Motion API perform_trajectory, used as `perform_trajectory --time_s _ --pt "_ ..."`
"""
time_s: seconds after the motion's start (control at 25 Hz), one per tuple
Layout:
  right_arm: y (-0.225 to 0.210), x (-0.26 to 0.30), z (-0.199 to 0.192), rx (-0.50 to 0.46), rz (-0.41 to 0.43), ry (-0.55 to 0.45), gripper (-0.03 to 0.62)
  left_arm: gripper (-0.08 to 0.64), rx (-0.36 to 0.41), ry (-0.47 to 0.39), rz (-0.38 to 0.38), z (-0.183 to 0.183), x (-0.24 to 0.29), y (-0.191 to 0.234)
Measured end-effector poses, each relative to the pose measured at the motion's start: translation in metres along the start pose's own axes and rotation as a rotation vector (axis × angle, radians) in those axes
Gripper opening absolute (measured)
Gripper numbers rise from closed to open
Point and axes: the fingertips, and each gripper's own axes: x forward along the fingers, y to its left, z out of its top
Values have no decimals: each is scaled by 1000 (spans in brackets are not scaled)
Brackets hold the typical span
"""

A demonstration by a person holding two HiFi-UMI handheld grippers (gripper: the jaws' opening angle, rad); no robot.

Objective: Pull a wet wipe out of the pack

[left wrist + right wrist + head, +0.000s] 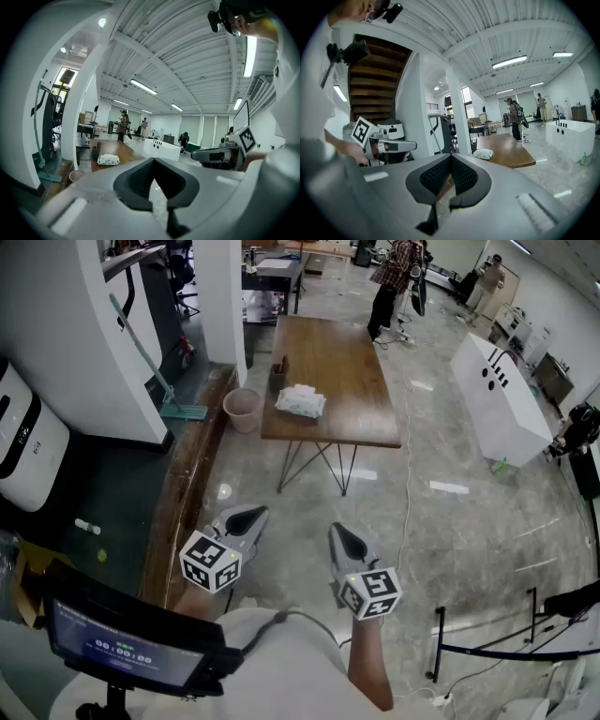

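The wet wipe pack (300,401), white with a pale green print, lies near the front left edge of a brown wooden table (337,362), well ahead of me across the floor. It also shows small in the left gripper view as the pack (108,160) and in the right gripper view as the pack (483,153). My left gripper (246,517) and right gripper (345,535) are held side by side close to my body, far short of the table. Both point forward, nearly level. The left gripper (153,161) and the right gripper (451,157) have their jaws together with nothing between them.
A pink bin (242,409) stands on the floor at the table's left front corner. A dark holder (278,371) stands on the table behind the pack. A white counter (500,399) stands to the right. People (394,282) stand beyond the table. A black post (436,643) is at the lower right.
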Motion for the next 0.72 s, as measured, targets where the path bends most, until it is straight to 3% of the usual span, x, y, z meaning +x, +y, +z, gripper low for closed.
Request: perform_trajectory --time_s 0.72 --pt "-34 14 26 -46 7 -56 6 0 16 -44 35 20 40 -12"
